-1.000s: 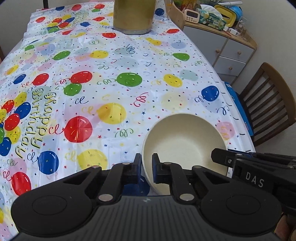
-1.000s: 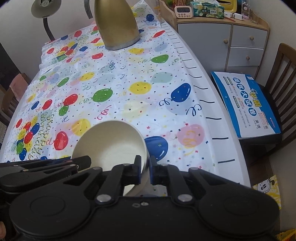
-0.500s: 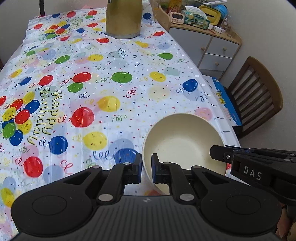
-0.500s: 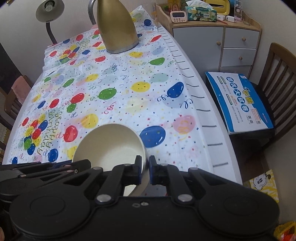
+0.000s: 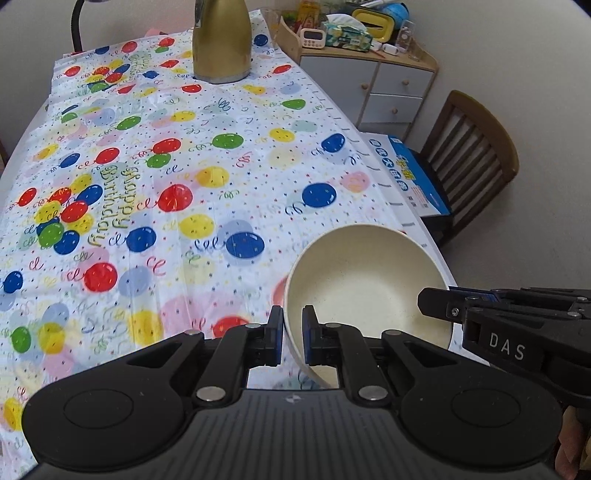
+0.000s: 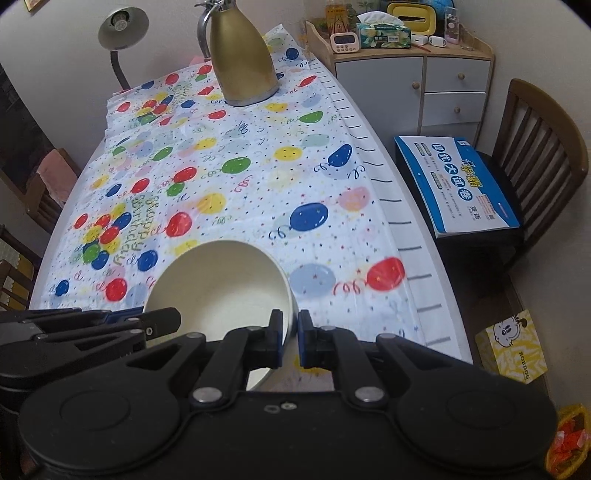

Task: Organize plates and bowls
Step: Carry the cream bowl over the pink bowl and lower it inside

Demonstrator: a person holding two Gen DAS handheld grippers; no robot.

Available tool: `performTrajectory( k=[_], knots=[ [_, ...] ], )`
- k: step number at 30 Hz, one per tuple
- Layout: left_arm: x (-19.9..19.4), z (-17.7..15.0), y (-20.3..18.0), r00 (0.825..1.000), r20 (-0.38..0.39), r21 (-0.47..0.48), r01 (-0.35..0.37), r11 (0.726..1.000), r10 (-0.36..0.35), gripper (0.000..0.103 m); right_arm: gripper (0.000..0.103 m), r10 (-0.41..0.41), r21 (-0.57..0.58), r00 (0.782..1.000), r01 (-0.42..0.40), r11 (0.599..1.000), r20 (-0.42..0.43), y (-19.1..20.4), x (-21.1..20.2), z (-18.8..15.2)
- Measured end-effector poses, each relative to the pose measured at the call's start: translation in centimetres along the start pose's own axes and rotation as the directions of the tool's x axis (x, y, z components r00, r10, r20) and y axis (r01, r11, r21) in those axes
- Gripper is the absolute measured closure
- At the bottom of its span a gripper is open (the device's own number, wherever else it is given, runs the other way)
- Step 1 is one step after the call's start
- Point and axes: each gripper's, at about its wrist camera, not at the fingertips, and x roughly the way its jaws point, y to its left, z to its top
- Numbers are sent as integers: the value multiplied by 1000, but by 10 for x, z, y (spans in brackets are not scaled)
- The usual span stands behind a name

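Note:
A cream bowl (image 5: 364, 280) hangs tilted in the air above the near right part of the table, held from both sides. My left gripper (image 5: 292, 334) is shut on its left rim, one pad inside and one outside. My right gripper (image 6: 290, 334) is shut on the opposite rim of the same bowl (image 6: 225, 280). In the left wrist view the right gripper (image 5: 443, 302) comes in from the right edge; in the right wrist view the left gripper (image 6: 162, 319) reaches in from the left. No plates are in view.
A balloon-print birthday cloth (image 5: 177, 158) covers the table. A gold jug (image 5: 221, 40) stands at the far end beside a lamp (image 6: 122, 26). To the right are a white drawer cabinet (image 6: 436, 85), a wooden chair (image 6: 543, 147) bearing a blue box (image 6: 458, 181), and a yellow box (image 6: 511, 347) on the floor.
Both grippers have risen and drawn back from the table's far end with the bowl between them. More of the table and room shows now; the jug looks smaller.

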Motion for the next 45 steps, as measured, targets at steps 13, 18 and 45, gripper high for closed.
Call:
performTrajectory(
  k=[13, 18, 45],
  knots=[
    [-57, -67, -19, 998, -33, 78, 51, 996, -49, 93, 96, -17, 31, 1000, 16, 999, 6, 8, -68, -73],
    [-70, -96, -23, 995, -58, 86, 82, 993, -77, 93, 96, -26, 49, 1000, 25, 998, 10, 9, -89, -100],
    [-48, -174, -34, 983, -169, 127, 92, 988, -70, 93, 96, -45, 150, 997, 54, 987, -62, -4, -88, -195]
  ],
)
